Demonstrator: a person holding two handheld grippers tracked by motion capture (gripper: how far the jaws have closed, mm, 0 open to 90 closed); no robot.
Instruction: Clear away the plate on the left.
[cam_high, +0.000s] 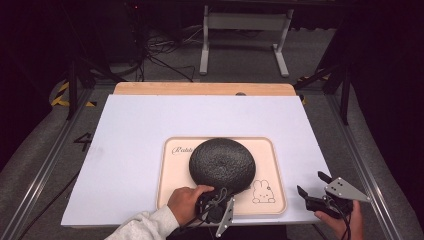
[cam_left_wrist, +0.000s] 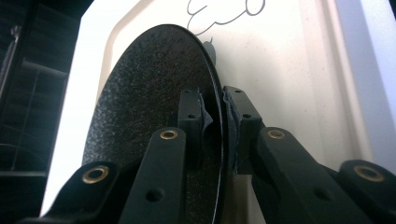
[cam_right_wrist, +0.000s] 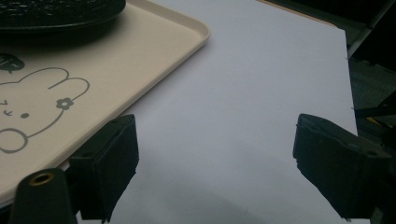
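While the black plate (cam_high: 222, 164) sits on the cream tray (cam_high: 170, 172), these lines hold:
Open room: white table (cam_high: 140, 125) bare left of, beyond and right of the tray; tray near the table's front edge.
Count: one plate, one tray, two grippers.
Left gripper (cam_left_wrist: 215, 116): jaws clamped on the plate's near rim, one above, one below.
Right gripper (cam_right_wrist: 215, 163): jaws spread wide over bare table, right of the tray, holding nothing.

Plate (cam_high: 222, 162) on tray (cam_high: 170, 172), tray on table (cam_high: 130, 130)
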